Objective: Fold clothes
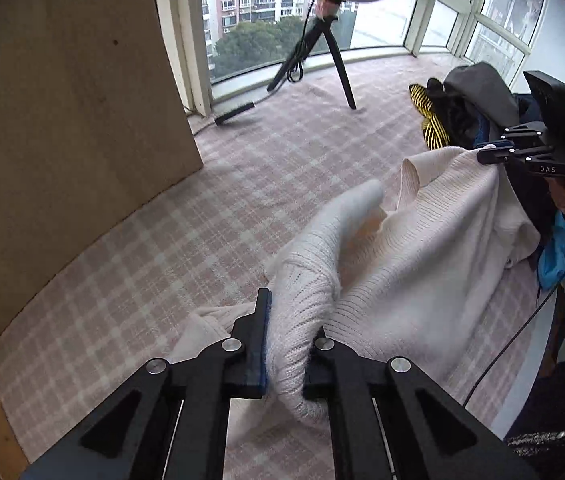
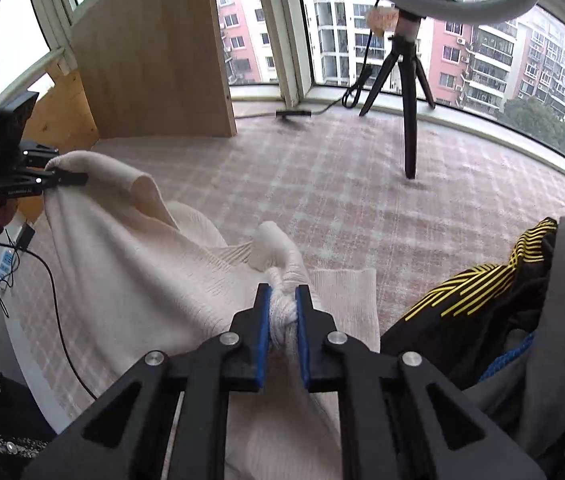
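Cream ribbed knit sweater (image 1: 422, 248), all bunched up, lifted off the pink checked cloth (image 1: 142, 264) at two pinched spots, sagging between.

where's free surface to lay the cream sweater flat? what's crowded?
Free: the checked cloth between the wooden panel and the tripod, running toward the windows. Crowded: the clothes pile on the right side. Both the left claw and right claw grip the cream sweater.
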### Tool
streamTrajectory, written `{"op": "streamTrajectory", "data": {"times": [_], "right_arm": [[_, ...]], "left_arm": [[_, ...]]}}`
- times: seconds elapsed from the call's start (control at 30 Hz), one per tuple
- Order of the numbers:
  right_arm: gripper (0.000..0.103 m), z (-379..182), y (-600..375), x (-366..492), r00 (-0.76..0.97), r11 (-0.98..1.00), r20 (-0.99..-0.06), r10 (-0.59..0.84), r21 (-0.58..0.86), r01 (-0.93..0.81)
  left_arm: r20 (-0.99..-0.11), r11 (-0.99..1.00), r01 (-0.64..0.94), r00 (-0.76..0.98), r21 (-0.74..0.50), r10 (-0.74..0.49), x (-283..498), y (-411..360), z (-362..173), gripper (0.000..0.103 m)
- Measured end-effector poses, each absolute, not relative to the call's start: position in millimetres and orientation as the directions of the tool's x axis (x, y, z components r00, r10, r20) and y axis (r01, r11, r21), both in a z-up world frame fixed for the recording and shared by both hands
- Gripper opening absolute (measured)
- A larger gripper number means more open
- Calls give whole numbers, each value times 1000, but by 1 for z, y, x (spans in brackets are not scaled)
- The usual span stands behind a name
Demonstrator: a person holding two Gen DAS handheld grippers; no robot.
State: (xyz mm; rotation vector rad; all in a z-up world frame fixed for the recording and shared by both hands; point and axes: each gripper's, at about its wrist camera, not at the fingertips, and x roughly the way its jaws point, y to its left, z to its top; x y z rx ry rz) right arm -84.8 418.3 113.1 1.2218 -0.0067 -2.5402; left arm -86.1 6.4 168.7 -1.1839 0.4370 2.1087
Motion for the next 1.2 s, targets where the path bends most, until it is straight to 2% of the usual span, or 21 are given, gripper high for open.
{"op": "streamTrajectory", "data": {"times": [0.17, 0.4, 0.53, 0.67, 0.8, 0.93, 1.07, 1.17, 1.2], "right_arm": [[11, 237, 411, -55, -785, -957, -552, -283, 102, 273], [10, 370, 374, 33, -927, -957, -251, -279, 0, 289], [10, 437, 352, 84, -957, -957, -74, -281, -56, 286], [10, 459, 332, 112, -966, -960, 17, -260, -117, 256], [10, 452, 317, 89, -964, -959, -17, -264, -101, 265], [10, 418, 296, 30, -961, -962, -125, -245, -94, 257], [10, 357, 279, -73, -933, -975, -308, -183, -61, 212], [15, 268, 270, -162, -810, -980, -576, -114, -71, 189], [15, 239, 275, -178, -754, -983, -647, -110, -39, 177]], "left_arm": [[-692, -783, -621, -581, 36, 429, -65, -26, 278, 5], [-423, -846, -519, -798, 120, 429, 4, -77, 435, 5], [-294, -856, -488, -854, 169, 429, 53, -103, 493, 5], [-248, -862, -467, -875, 199, 416, 72, -120, 520, 5], [-273, -871, -434, -888, 233, 369, 58, -124, 512, 5], [-354, -887, -404, -882, 225, 312, 2, -127, 480, 5], [-523, -906, -360, -828, 224, 200, -98, -119, 403, 6], [-653, -918, -307, -754, 252, 72, -167, -111, 327, 21], [-692, -913, -304, -721, 271, 35, -182, -109, 296, 22]]}}
